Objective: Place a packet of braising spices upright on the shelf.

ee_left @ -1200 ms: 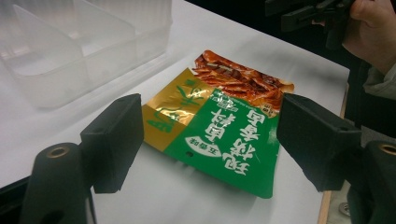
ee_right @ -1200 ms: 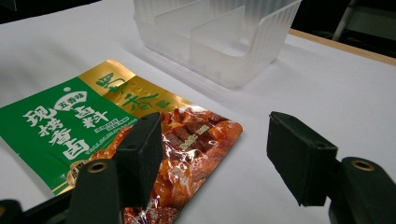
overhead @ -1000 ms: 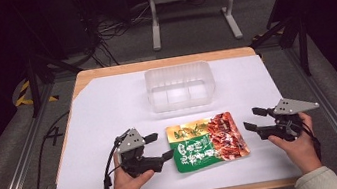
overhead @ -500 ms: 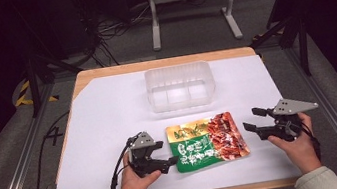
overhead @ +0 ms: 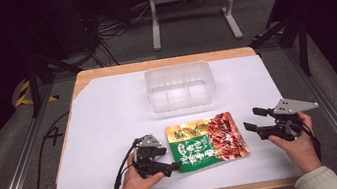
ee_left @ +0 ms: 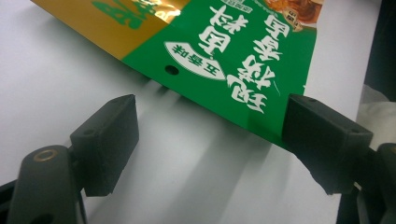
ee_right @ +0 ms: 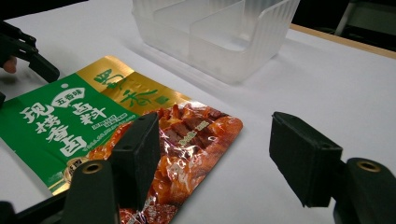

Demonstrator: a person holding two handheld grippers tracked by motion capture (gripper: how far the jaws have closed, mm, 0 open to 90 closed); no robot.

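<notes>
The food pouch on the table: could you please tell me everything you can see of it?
The food pouch is a flat, glossy foil-like packet, sealed as far as shows. One end is green with white characters and a small punched hole, a corner is gold, and the other end pictures reddish meat. It lies face up on the white sheet, in front of the clear plastic container. The left gripper stands open at its green edge, seemingly not touching.

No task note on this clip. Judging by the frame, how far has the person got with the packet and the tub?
Nothing looks done: the clear tub holds nothing, and the snack packet lies flat on the white sheet. In hand: the left gripper, jaws open, is at the packet's near-left edge; the right gripper is open, off to its right. Left, probably: gripping and lifting the packet into the tub.
</notes>
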